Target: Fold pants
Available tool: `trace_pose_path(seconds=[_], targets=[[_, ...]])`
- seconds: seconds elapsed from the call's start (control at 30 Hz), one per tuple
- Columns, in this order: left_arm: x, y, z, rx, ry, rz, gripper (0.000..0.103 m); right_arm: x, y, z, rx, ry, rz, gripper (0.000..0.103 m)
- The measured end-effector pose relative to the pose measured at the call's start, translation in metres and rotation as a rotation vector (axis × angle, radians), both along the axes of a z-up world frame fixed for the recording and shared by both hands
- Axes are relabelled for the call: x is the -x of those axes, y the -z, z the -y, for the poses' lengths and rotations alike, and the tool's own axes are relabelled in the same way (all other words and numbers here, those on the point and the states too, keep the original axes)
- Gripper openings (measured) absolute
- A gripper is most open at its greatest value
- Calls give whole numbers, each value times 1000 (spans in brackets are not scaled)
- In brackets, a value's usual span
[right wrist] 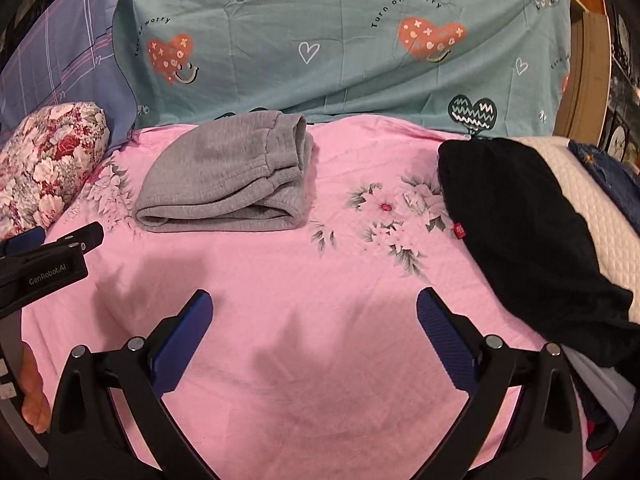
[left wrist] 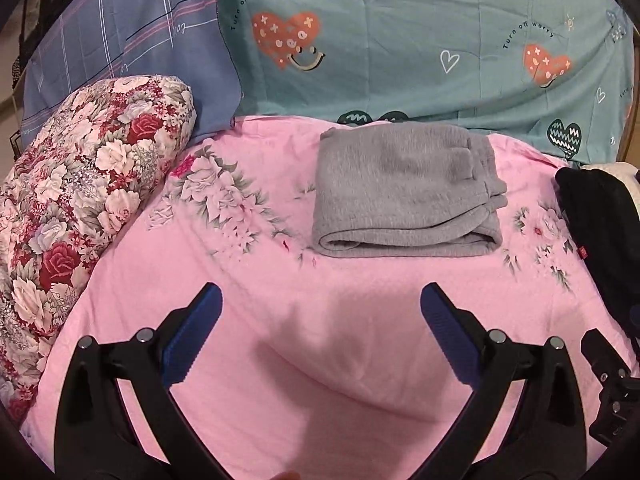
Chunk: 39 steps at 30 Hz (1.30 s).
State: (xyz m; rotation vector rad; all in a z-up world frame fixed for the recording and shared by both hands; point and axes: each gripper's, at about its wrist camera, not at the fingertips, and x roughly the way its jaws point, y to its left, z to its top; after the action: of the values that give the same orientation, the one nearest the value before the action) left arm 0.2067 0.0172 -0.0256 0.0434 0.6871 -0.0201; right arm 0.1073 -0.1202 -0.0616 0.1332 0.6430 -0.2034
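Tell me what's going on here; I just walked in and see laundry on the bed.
A person holds two grippers above a pink floral sheet. The left gripper and the right gripper are both open and hold nothing. The gray pants lie folded into a compact bundle near the teal heart-print cover. A black garment lies unfolded to the right, untouched.

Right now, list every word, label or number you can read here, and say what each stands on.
"Turn off worry": teal sheet, arched over the orange hearts.
"GenRobot.AI": left gripper body, seen from the right wrist.
"103" or similar: blue plaid cloth, too blurred to be sure.
Red tag on the black garment: too small to read.
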Motion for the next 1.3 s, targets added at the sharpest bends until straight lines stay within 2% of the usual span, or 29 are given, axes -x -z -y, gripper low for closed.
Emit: trace_pose_path(seconds=[0.17, 1.07, 1.3], targets=[[1, 1, 2, -1, 3, -7, 101, 1, -1, 2, 8, 23, 6, 102], [-2, 2, -10, 52, -39, -13, 101, 1, 1, -1, -15, -8, -2, 102], [-4, 4, -13, 75, -40, -40, 101, 1, 2, -1, -15, -9, -3, 102]])
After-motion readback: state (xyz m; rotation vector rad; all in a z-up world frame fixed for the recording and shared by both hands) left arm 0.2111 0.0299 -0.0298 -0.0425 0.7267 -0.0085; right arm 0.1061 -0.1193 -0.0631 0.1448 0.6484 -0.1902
